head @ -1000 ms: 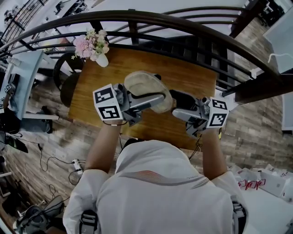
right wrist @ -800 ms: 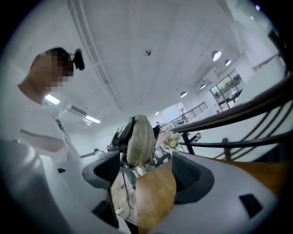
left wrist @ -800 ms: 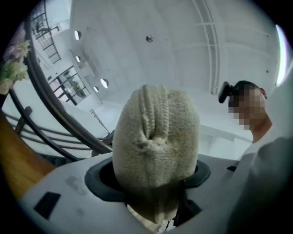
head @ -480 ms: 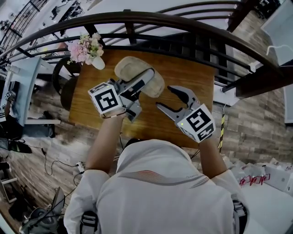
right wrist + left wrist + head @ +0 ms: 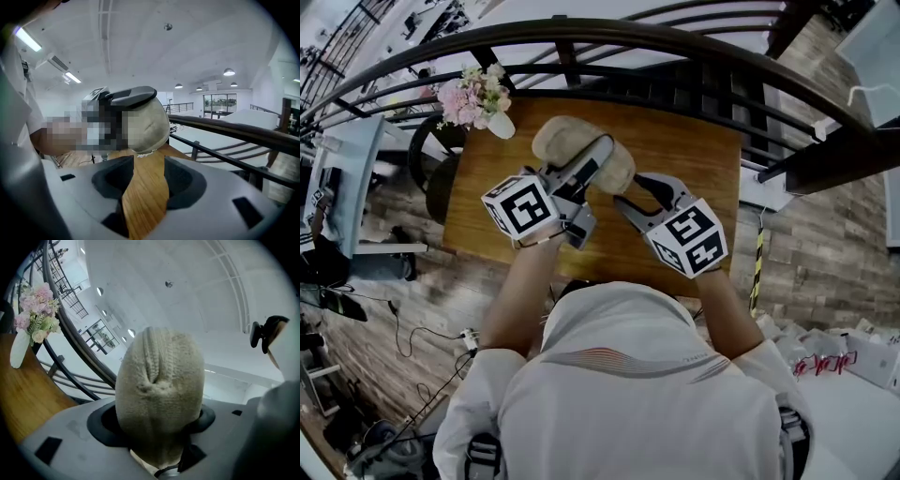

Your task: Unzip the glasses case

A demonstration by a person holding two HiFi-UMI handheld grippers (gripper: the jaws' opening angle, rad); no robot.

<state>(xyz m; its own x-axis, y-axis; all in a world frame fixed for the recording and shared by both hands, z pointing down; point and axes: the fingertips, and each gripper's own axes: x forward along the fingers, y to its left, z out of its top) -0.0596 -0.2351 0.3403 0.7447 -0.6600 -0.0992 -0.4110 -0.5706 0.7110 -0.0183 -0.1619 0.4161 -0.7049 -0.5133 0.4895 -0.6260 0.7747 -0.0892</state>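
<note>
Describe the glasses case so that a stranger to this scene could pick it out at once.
Find the wooden table beside the dark railing. Over its far half, the left gripper clamps the glasses case. It is the only beige, knitted oval pouch there, unlike the white vase of pink flowers at the table's corner.

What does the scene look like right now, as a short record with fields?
case: beige knit, one end in the left jaws
left gripper: jaws shut on case
right gripper: beside the case, jaws have just been closing, nothing between them
flowers: pink, in white vase at table corner
</note>
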